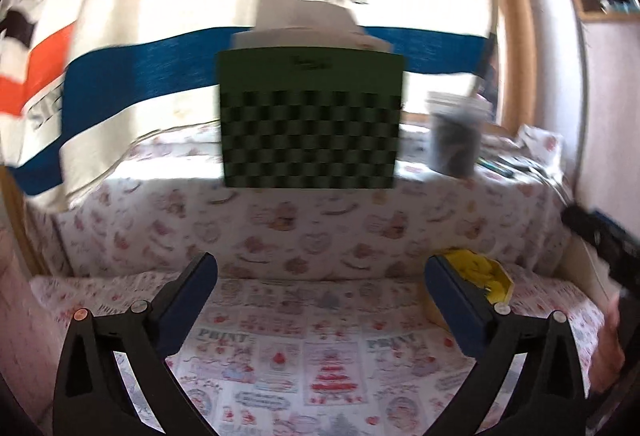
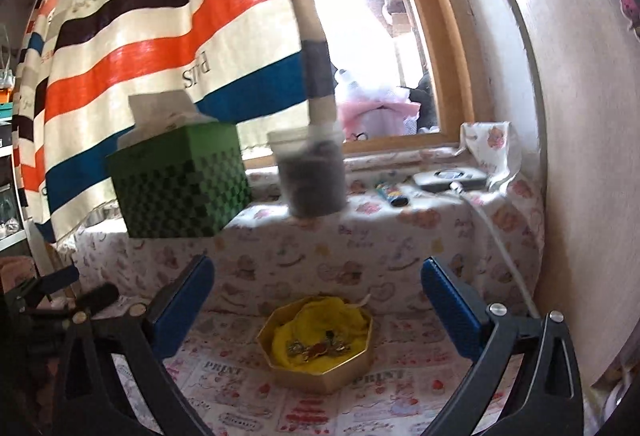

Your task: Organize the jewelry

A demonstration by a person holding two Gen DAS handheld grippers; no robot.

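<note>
Your jewelry (image 2: 320, 347) lies in a tangle on the yellow cloth (image 2: 316, 320) inside the gold octagonal box (image 2: 320, 376), which sits on the printed bench cover (image 2: 384, 408) just ahead of the right gripper (image 2: 318, 306). Both that and the left gripper (image 1: 320, 300) have their jaws spread wide, with nothing between them. Expect the pieces to be light, small, slippery and likely snagged together, so pinch one piece at its thickest part, not a thin chain. The box looks stiff; steady it by its rim.
</note>
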